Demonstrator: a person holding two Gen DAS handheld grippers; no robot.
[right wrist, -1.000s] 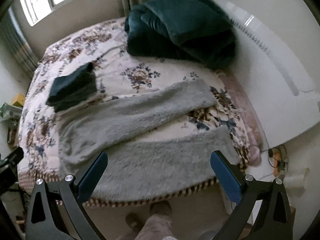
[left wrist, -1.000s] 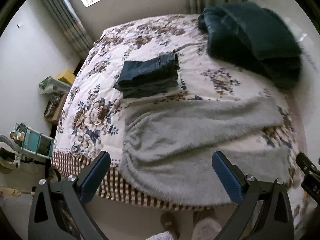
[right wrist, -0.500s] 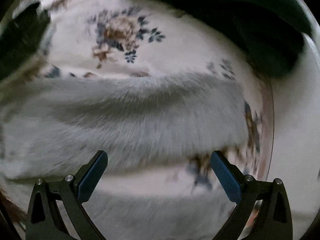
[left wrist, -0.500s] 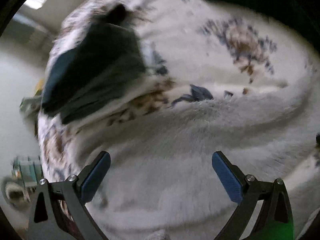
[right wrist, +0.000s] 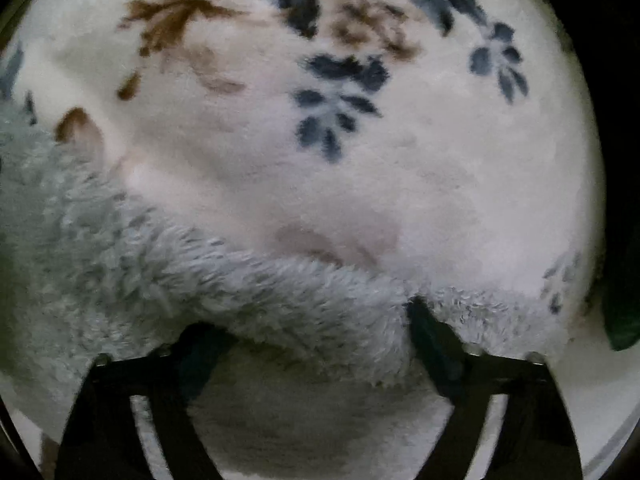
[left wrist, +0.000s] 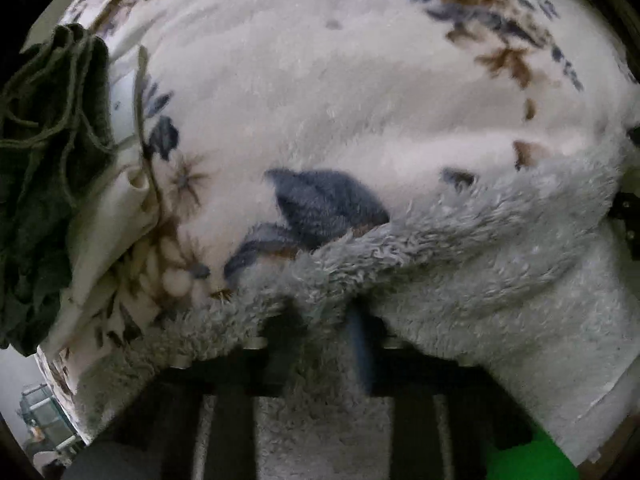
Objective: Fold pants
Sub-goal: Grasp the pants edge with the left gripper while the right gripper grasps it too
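Our left gripper [left wrist: 324, 320] pinches the grey fleece pants [left wrist: 480, 280] edge; our right gripper [right wrist: 316, 336], seemingly half-open, straddles it rightward.

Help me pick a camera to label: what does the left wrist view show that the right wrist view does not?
Only the left wrist view shows the dark folded garment at the left edge, a shelf on the floor, and the left claw pinched shut on the grey fleece pants.

Only the right wrist view shows the right claw, fingers still spread, pressed into the fleece edge, plus a dark green blanket corner.

Both show the fluffy pants edge on the floral bedspread.
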